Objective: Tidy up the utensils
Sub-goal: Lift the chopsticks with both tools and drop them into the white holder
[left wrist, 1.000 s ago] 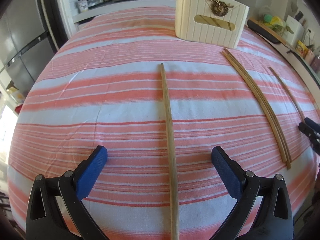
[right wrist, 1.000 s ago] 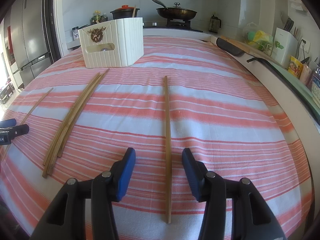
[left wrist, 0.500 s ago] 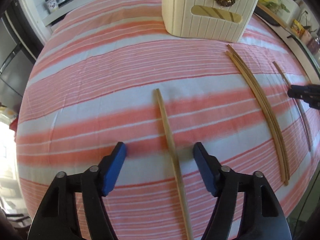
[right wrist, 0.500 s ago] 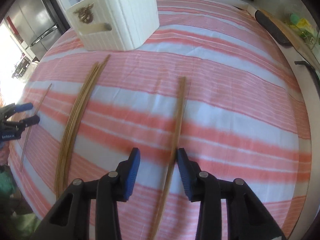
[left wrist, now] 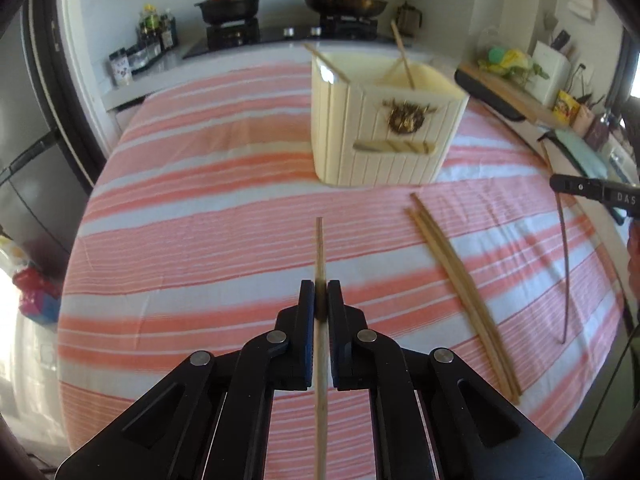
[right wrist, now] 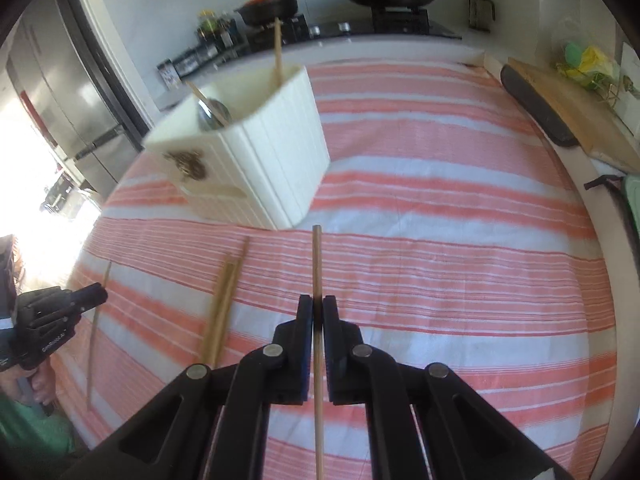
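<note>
**Inspector A:** Status of the claws?

**Inspector B:** The left claw [left wrist: 321,294] is pinching one chopstick [left wrist: 319,246], lifted and pointing toward the white holder [left wrist: 376,148]. The right claw [right wrist: 317,308] is pinching a second chopstick [right wrist: 316,264], likewise aimed at the holder [right wrist: 256,160].

**Inspector A:** Progress?

**Inspector B:** Partial, by my judgement. A few sticks [left wrist: 402,54] are standing inside the holder. A loose bundle [left wrist: 460,284] is lying on the striped worktop [left wrist: 200,240] in front of the holder, awaiting collection.
</note>
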Tool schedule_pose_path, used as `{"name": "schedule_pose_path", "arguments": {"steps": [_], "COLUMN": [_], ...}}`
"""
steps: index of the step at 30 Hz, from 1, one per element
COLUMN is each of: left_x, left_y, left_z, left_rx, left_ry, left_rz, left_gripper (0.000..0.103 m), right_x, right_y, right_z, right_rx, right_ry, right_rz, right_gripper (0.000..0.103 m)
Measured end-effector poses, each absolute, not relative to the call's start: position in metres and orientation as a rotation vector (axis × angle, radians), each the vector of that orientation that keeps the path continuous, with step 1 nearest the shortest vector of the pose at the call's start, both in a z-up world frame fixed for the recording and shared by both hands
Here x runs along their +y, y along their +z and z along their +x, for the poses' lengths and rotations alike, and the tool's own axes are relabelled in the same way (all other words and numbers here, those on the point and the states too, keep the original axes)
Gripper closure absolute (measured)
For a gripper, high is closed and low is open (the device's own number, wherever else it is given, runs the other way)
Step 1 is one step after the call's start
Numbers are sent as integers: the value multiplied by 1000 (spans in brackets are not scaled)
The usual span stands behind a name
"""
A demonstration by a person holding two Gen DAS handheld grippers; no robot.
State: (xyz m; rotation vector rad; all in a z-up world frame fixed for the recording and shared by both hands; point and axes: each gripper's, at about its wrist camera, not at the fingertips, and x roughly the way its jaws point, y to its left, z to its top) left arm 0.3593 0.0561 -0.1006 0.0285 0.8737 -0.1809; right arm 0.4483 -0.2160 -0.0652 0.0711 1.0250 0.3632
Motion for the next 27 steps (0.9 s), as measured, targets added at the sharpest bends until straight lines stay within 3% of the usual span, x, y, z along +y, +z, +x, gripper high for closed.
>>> {"name": "schedule_pose_path", "arguments": {"steps": [7, 13, 27], "left_x": [69, 76, 80], "left_y": [-29, 6, 107], "left_z": [310, 303, 375], "left_rx": [648, 527, 344], "left_ry": [-225, -217, -159], "left_rz": [-58, -102, -146], "left_gripper": [98, 99, 99], "right_x": [-217, -206, -185], "right_y": [14, 46, 131], "right_z": [377, 359, 445], "right_rx": [796, 618, 449], "right_ry": [402, 381, 366], "right_rz": [27, -4, 15], "right_gripper": [98, 98, 98]}}
